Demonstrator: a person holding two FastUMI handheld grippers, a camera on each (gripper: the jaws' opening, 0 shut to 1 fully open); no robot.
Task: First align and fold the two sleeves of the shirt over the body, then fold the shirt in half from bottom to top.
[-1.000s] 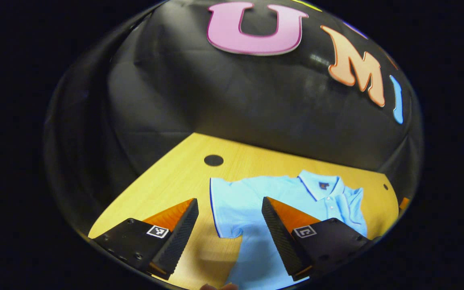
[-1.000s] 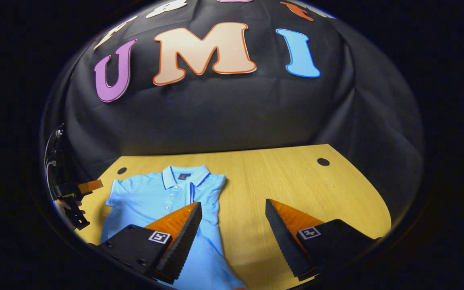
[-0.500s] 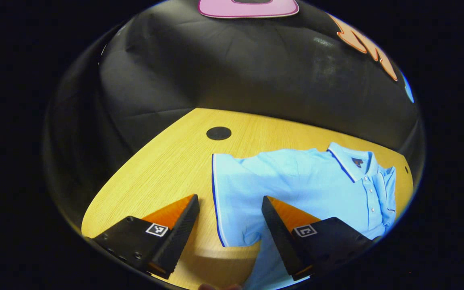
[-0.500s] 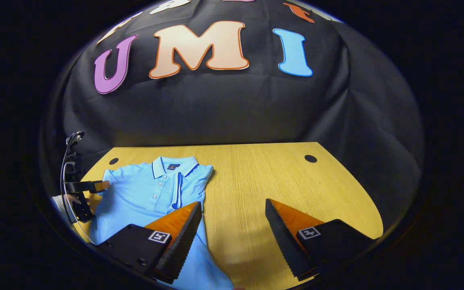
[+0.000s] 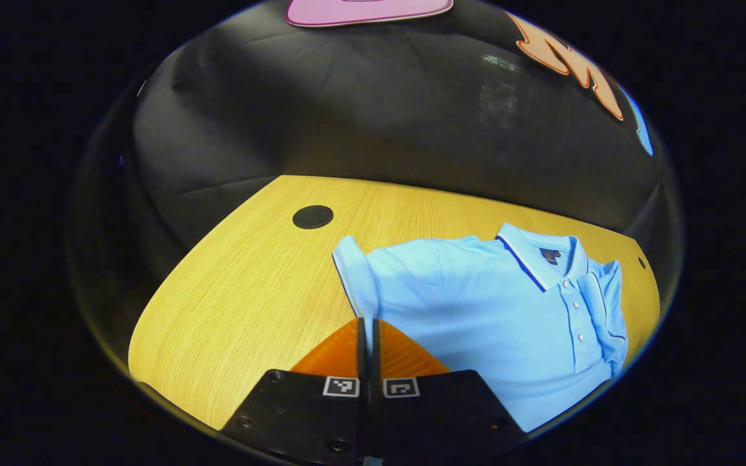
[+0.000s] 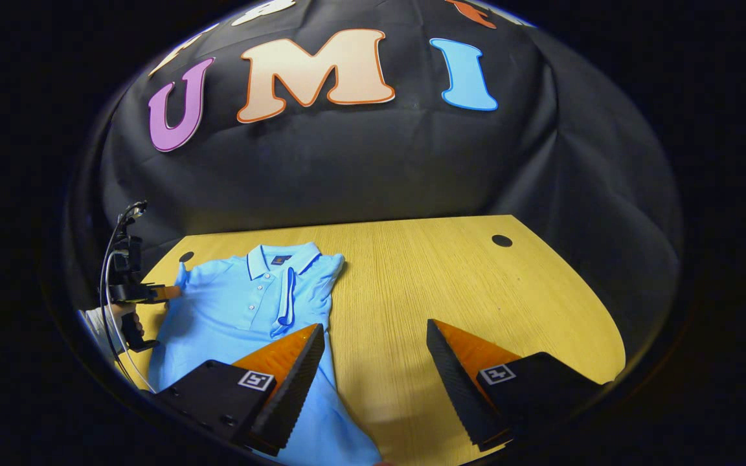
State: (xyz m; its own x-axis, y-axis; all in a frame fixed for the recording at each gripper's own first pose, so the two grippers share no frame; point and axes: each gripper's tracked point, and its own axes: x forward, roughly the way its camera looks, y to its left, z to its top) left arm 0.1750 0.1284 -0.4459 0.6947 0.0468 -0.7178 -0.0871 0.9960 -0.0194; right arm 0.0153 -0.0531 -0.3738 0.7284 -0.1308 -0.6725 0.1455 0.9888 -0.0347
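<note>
A light blue polo shirt (image 5: pixel 489 304) lies face up on the wooden table (image 5: pixel 250 278), collar toward the back wall. One sleeve (image 5: pixel 609 298) is folded over the body beside the button placket. The other sleeve (image 5: pixel 352 275) rises from the table into my left gripper (image 5: pixel 366 327), which is shut on its edge. In the right gripper view the shirt (image 6: pixel 230 310) sits at the left, the folded sleeve (image 6: pixel 289 294) lies on its chest, and the left gripper (image 6: pixel 149 293) pinches the far sleeve. My right gripper (image 6: pixel 373 336) hangs open over the shirt's right edge and bare table, holding nothing.
The table (image 6: pixel 451 278) has round dark cable holes (image 5: pixel 313 217) (image 6: pixel 502 241) near its back corners. Black cloth wall stands close behind it. A hand (image 6: pixel 114 320) with a cable holds the left gripper at the table's left edge.
My left gripper closed on the unfolded sleeve's edge and lifted it slightly. The right gripper stayed open and barely moved.
</note>
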